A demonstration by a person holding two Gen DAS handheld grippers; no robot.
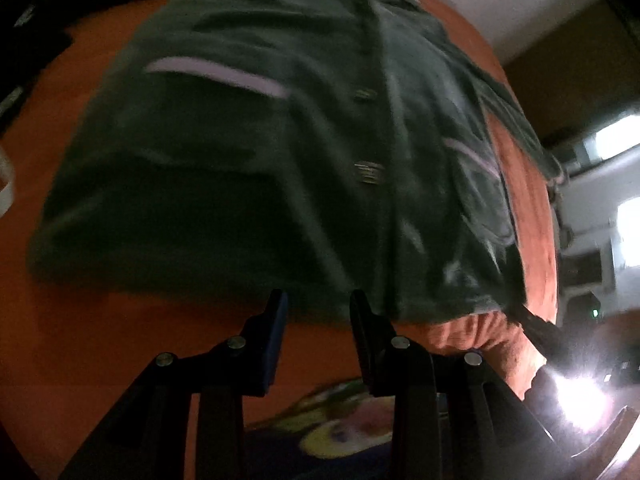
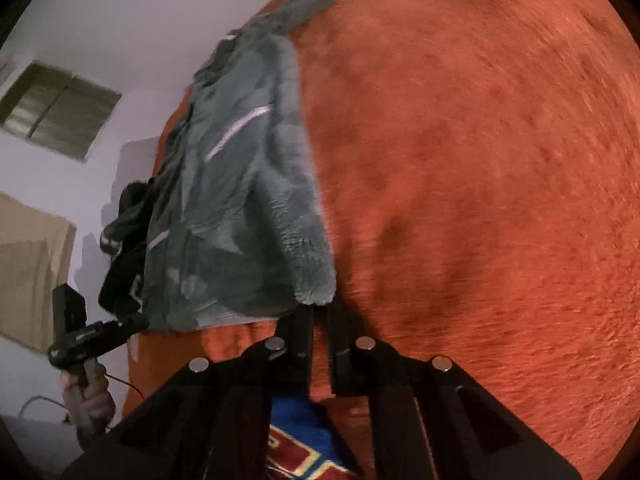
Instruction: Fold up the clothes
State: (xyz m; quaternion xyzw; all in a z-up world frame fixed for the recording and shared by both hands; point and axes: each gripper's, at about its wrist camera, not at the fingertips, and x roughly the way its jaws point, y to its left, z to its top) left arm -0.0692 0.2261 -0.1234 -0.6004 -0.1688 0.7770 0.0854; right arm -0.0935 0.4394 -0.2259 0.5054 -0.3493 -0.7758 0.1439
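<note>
In the left wrist view, we look down on a dark green fleece jacket with pale stripes and a row of small buttons, spread flat over an orange fuzzy blanket. Our left gripper hangs just above the near hem of the jacket; its two black fingers stand apart, with nothing between them, and only blanket and the hem edge show in the gap. At the lower right, the right gripper's dark tip meets the jacket's near corner, where the blanket bunches into folds; a bright glare hides its body. A colourful printed patch shows under the blanket's near edge. The picture is blurred, so finer detail on the jacket is lost.

In the right wrist view, the same jacket lies to the left on the blanket, its fluffy corner reaching down to our right gripper. The jaws are pressed almost together, and we cannot tell whether a bit of the hem is caught between them or merely lies against the tips. Farther left, a hand holds the left gripper by its handle beside the jacket's other lower corner. A pale wall with a dark shuttered window stands behind.
</note>
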